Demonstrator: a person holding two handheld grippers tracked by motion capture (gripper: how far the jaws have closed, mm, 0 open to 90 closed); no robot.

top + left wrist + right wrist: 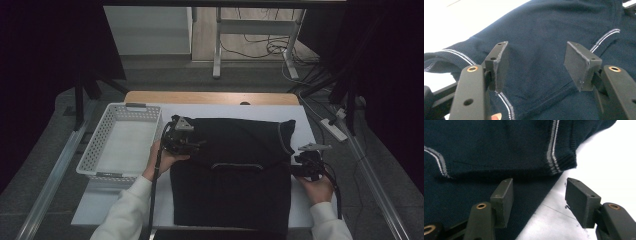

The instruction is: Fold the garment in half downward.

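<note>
Nearest the person, the dark navy sweater [232, 175] lay flat on the white desk [100, 200], its lower body spread toward the near edge and its top part folded down over the middle. The right gripper [296, 169] sat at the sweater's right edge, held in the right hand [316, 189]. In the right gripper view its fingers [503, 200] were released and spread wide, nothing between them: one finger hung over the dark knit, the other over bare desk, and the sweater's edge ran through the gap. Just beyond them lay a ribbed cuff [564, 161] with pale stripes.

Across on the left, the left gripper [197, 145] was over the sweater's left side, in the left hand [162, 160]. Its fingers [499, 65] were also wide open, gripping nothing, with navy cloth below and between them. Whether the tips actually touched the fabric was hard to tell from that angle. A white-stitched seam [505, 103] ran under the near finger.

Farther left, a white perforated basket [95, 150] stood just beside the sweater.
</note>
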